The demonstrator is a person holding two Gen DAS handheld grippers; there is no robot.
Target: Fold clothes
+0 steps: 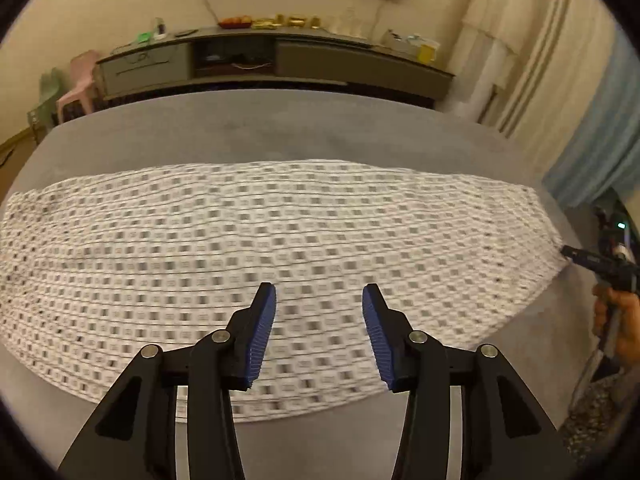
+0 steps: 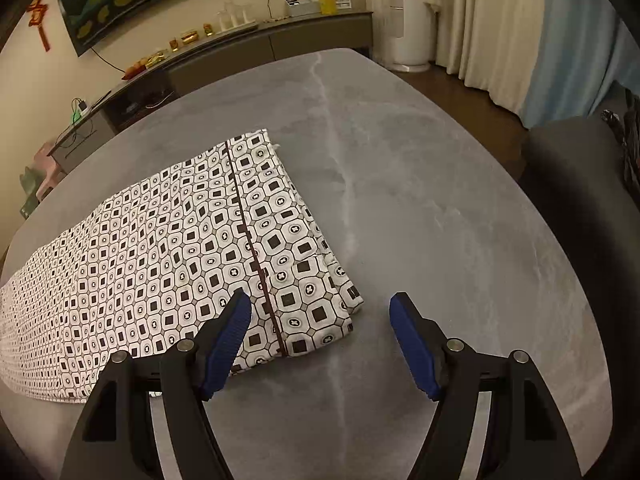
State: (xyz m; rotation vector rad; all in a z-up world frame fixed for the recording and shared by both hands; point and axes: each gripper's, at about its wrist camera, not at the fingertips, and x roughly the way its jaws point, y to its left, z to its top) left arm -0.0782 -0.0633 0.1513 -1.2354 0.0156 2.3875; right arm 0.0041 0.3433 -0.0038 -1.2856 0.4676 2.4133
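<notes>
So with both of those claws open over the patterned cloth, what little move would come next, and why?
Probably the right gripper dips and closes on the near corner of the patterned cloth. Both grippers are open and hold nothing, and the cloth lies as a long strip across the grey table. The left gripper hovers over its middle.

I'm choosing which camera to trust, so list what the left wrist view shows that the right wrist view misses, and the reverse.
Left wrist only: the hand holding the right tool at the cloth's end, and the cloth's full length. Right wrist only: the dark brown stripe across the cloth, its layered folded end, the white cylindrical appliance. Both: the patterned cloth on the grey table, an open tool, the sideboard.
</notes>
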